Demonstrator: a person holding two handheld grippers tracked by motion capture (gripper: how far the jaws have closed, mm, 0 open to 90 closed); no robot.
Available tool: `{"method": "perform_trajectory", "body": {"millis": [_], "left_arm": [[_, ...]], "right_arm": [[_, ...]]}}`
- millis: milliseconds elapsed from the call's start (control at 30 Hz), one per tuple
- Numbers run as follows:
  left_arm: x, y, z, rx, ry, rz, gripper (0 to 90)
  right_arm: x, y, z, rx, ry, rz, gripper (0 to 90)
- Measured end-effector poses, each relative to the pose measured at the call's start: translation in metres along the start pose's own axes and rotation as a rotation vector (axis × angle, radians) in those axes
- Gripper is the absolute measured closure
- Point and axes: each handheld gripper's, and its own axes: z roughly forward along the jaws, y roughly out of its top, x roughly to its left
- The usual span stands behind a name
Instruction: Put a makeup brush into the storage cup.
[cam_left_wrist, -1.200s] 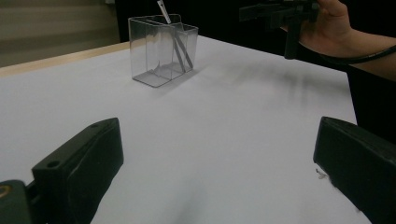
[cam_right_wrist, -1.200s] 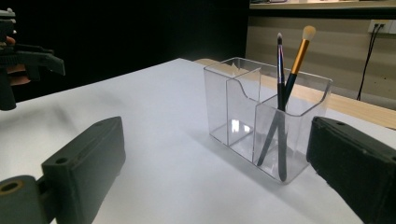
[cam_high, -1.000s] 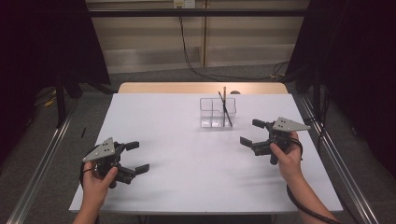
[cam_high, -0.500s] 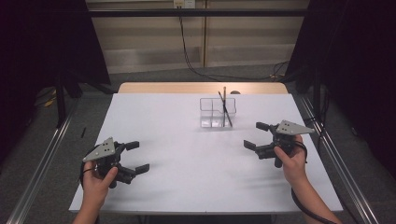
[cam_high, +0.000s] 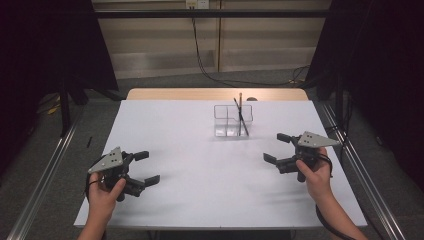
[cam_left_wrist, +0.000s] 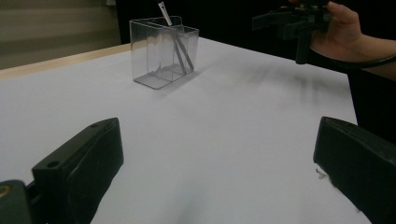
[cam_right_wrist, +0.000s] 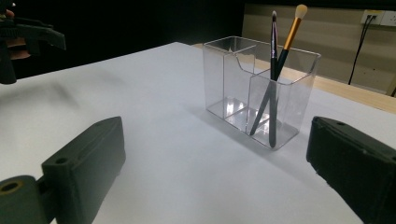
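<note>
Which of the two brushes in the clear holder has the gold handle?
The one with the pale fluffy tip, leaning right of the darker, thinner brush; both stand in the holder's same end compartment.

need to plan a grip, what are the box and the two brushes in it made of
The box looks like clear, glossy hard plastic: you see straight through its walls. One brush has a shiny gold handle, perhaps metal or lacquer, with a pale tuft; the other brush is dark, material unclear.

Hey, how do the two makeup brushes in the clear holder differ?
The gold-handled brush has a pale fluffy tip; the dark brush has a slim dark tip. The gold-handled brush leans more, while the dark brush stands nearly upright, so their handles cross. Both stand tips up in the same end compartment of the clear holder.
</note>
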Motion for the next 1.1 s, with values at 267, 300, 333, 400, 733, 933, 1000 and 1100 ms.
{"method": "perform_trajectory", "body": {"millis": [267,300,333,400,733,933,1000,1100], "left_arm": [[0.0,0.0,0.001,-0.001,-0.001,0.001,1.5],[0.0,0.0,0.001,0.001,-0.001,0.003,1.6],[0.0,0.0,0.001,0.001,-0.001,0.003,1.6],[0.0,0.0,0.001,0.001,-0.001,0.003,1.6],[0.0,0.0,0.002,-0.001,-0.004,0.002,1.5],[0.001,0.001,0.001,-0.003,-0.001,0.002,1.5],[0.001,0.001,0.001,-0.002,0.0,0.002,1.5],[0.001,0.0,0.001,-0.003,0.001,0.003,1.5]], "right_arm": [[0.002,-0.002,-0.006,0.01,-0.004,-0.005,4.4],[0.003,-0.002,-0.007,0.011,-0.004,-0.005,4.5],[0.003,-0.002,-0.008,0.012,-0.008,-0.007,4.4],[0.004,-0.003,-0.009,0.015,-0.007,-0.003,4.4],[0.005,-0.006,-0.018,0.03,-0.02,-0.002,4.4],[0.005,-0.008,-0.024,0.033,-0.023,0.001,4.4],[0.006,-0.008,-0.027,0.034,-0.025,0.0,4.4],[0.007,-0.009,-0.031,0.031,-0.025,0.004,4.4]]}}
